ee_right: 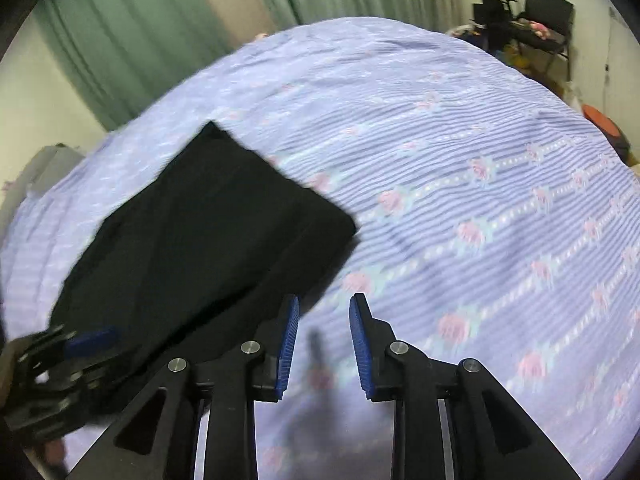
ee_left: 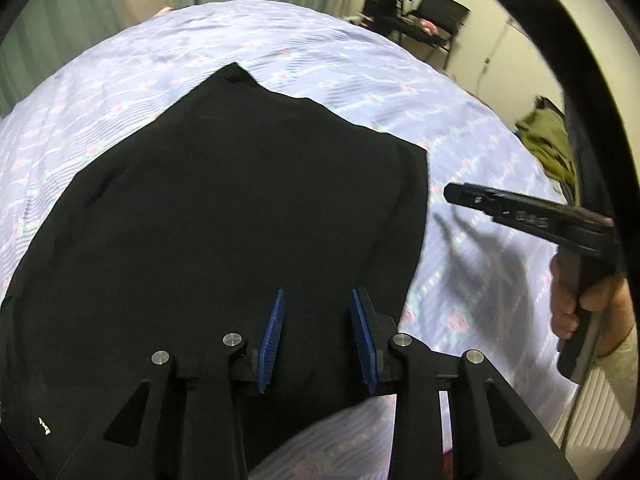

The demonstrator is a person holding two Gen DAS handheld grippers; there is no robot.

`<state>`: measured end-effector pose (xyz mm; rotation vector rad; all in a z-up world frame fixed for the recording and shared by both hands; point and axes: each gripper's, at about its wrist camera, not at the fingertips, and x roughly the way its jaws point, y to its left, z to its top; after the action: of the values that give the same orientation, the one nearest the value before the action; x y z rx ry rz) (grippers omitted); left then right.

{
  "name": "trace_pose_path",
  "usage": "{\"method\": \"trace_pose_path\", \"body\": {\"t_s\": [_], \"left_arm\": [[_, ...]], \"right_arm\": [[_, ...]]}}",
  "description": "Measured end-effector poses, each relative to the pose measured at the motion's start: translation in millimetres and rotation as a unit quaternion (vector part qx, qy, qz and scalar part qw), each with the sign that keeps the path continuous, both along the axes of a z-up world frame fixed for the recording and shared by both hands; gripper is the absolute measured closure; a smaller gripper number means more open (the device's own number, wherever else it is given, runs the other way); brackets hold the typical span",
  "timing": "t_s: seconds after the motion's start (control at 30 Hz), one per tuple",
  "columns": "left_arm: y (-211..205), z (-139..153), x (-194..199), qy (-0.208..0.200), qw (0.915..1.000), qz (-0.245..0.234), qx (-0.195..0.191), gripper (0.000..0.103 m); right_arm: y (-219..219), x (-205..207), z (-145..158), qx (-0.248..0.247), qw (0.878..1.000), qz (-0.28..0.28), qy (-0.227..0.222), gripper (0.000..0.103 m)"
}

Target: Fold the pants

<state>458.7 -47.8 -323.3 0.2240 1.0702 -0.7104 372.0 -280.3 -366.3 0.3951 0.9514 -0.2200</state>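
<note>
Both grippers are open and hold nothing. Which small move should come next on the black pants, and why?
Probably lower the open left gripper onto the near edge of the folded black fabric pants and close on it. Its blue pads already hover over that cloth, while the open right gripper sits over the bare lilac striped bedsheet, beside the pants. Whether another fold is needed is uncertain.

We are in a home bedroom. A bed (ee_right: 440, 128) fills most of both views, covered in a lilac striped spread with pink flowers. Green curtains (ee_right: 132, 40) hang behind it, and in the far corner stands a black chair (ee_left: 442, 14) beside a cluttered dark desk (ee_right: 532, 36).
</note>
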Motion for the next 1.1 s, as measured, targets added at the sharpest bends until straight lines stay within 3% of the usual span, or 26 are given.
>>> {"method": "trace_pose_path", "body": {"t_s": [0.17, 0.33, 0.37, 0.4, 0.43, 0.57, 0.77, 0.93, 1.0, 1.1], "left_arm": [[5, -6, 10, -0.008, 0.9994, 0.031, 0.012, 0.069], [48, 8, 4, -0.028, 0.9938, 0.103, 0.031, 0.065], [64, 14, -1, -0.032, 0.9911, 0.126, 0.029, 0.060], [83, 22, -6, -0.035, 0.9873, 0.153, 0.025, 0.050], [99, 28, -11, -0.038, 0.9833, 0.176, 0.023, 0.045], [168, 45, -39, -0.043, 0.9635, 0.261, 0.043, 0.042], [267, 46, -75, -0.042, 0.9277, 0.364, 0.071, 0.039], [333, 28, -69, -0.018, 0.9065, 0.422, 0.001, 0.036], [350, 15, -56, 0.008, 0.9011, 0.431, -0.042, 0.036], [355, -3, -40, 0.032, 0.8975, 0.436, -0.060, 0.036]], "right_arm": [[-5, 14, -23, 0.012, 0.999, 0.011, 0.029, 0.075], [4, -4, 6, 0.016, 1.000, -0.001, 0.000, 0.074], [12, -9, 16, 0.019, 1.000, 0.007, -0.006, 0.066], [16, -11, 21, 0.020, 1.000, 0.015, -0.007, 0.055], [24, -13, 29, 0.020, 0.999, 0.028, -0.007, 0.052], [83, -10, 53, -0.008, 0.994, 0.105, -0.019, 0.047], [172, -15, 59, 0.009, 0.979, 0.203, -0.011, 0.045], [250, -15, 57, 0.022, 0.961, 0.276, -0.002, 0.045], [270, -12, 55, 0.015, 0.956, 0.291, -0.004, 0.045], [293, -9, 51, 0.023, 0.953, 0.301, 0.007, 0.045]]}}
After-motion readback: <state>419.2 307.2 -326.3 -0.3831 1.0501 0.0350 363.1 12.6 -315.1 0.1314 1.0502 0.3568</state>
